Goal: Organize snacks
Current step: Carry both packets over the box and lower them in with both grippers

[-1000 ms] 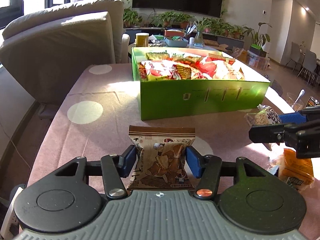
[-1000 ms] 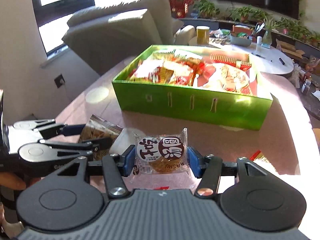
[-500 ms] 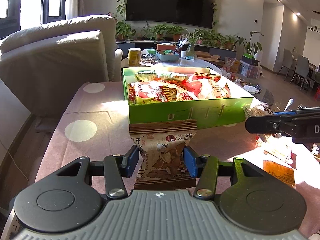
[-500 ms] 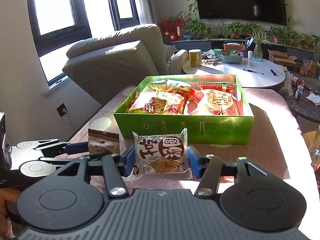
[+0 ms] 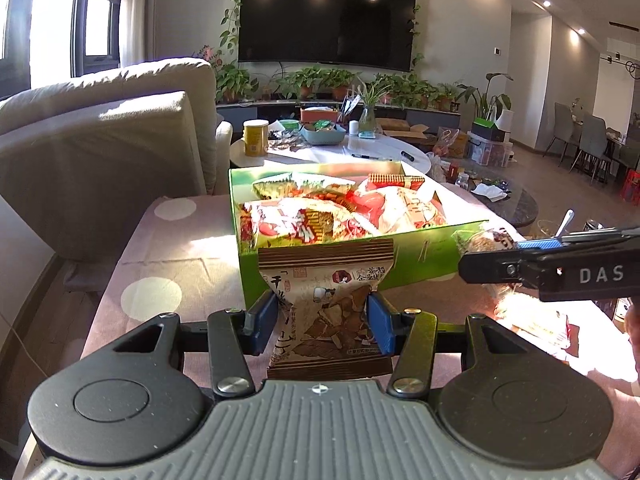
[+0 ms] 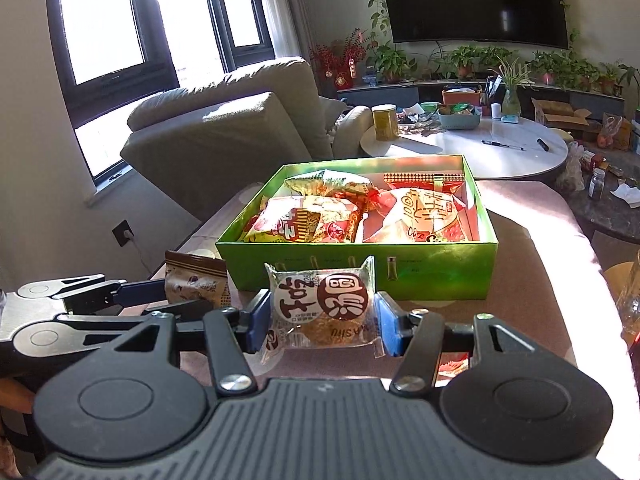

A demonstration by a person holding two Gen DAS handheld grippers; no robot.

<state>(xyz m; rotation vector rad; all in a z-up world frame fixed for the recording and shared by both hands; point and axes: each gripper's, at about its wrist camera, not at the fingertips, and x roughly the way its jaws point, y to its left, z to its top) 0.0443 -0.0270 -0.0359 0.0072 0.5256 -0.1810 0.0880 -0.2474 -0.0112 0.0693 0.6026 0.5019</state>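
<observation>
My left gripper [image 5: 322,322] is shut on a brown snack packet [image 5: 326,300] held upright above the pink tablecloth, just short of the green box [image 5: 408,256] full of snack bags. My right gripper [image 6: 318,320] is shut on a clear-wrapped round cake packet [image 6: 322,308] with a brown and white label, also lifted in front of the green box [image 6: 420,272]. In the left wrist view the right gripper [image 5: 472,268] reaches in from the right with its packet [image 5: 486,242]. The right wrist view has the left gripper [image 6: 176,298] at the left with the brown packet [image 6: 198,282].
Loose snack wrappers [image 5: 536,324] lie on the sunlit cloth at the right. A beige sofa [image 5: 100,152] stands to the left of the table. Behind the box is a white round table [image 6: 492,152] with a yellow can [image 6: 385,122], a basket and a vase.
Both grippers have risen with their packets, so the box's contents sit lower in view and more of the room shows. The left gripper's pads squeezed tighter on the brown packet.
</observation>
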